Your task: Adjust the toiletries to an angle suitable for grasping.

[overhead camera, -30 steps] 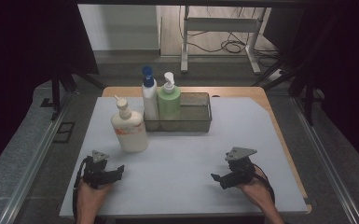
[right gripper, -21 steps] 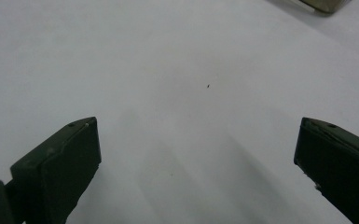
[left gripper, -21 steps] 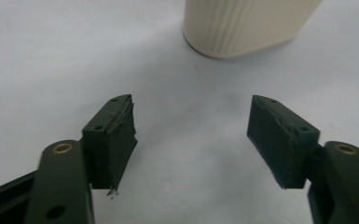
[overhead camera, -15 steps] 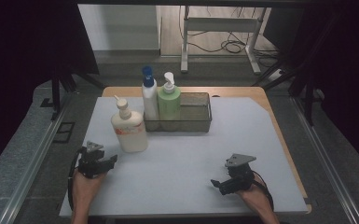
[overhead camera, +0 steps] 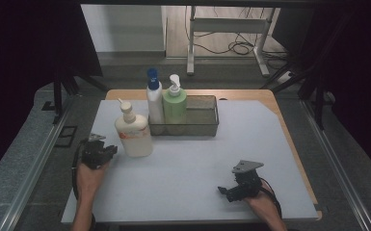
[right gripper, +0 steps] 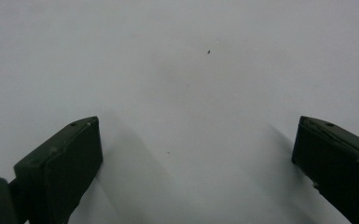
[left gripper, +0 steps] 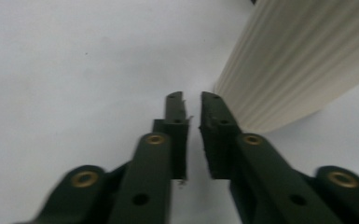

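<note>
Table carries the mesh basket, holding the blue-capped bottle and green bottle, well beyond your left claw. The cream pump bottle stands just to that claw's right, outside the basket. Since a second ago your left hand has slid in toward it, and its jaws have just been closing to nearly together with nothing between. Judgement: that favours a nudge, not a clamp. Left gripper view shows the ribbed bottle wall beside the right jaw, contact unclear. Your right claw stands apart over bare table, gap empty in its own view.
</note>
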`<state>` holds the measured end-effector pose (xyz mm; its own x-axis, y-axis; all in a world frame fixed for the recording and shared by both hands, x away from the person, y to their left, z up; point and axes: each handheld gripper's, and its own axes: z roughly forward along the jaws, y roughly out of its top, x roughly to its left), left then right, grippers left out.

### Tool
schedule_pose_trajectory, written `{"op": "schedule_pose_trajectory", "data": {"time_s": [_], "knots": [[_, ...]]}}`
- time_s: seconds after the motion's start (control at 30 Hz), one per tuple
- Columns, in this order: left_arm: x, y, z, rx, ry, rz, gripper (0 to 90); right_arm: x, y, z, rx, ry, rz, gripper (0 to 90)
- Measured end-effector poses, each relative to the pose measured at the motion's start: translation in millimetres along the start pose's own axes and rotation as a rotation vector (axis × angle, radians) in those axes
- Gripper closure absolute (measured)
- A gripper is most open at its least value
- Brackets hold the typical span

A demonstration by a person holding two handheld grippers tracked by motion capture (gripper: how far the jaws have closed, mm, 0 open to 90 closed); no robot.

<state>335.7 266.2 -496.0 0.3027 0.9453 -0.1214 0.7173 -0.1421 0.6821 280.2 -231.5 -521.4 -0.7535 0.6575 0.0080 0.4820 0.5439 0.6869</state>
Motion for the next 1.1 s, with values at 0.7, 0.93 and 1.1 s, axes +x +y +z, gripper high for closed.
{"op": "schedule_pose_trajectory", "data": {"time_s": [0.7,0.93,1.1], "knots": [[9.3,18.6,46.8,0.008,-0.078,-0.008,89.2,1.0,-1.6,1.1,-0.012,-0.008,-0.004,0.4],[7.3,15.4,50.1,-0.011,-0.13,-0.013,89.2,1.0,-1.7,1.0,-0.013,-0.008,-0.005,0.4],[5.7,12.5,48.9,-0.018,-0.128,-0.014,89.2,1.0,-1.7,1.0,-0.013,-0.007,-0.003,0.4]]}}
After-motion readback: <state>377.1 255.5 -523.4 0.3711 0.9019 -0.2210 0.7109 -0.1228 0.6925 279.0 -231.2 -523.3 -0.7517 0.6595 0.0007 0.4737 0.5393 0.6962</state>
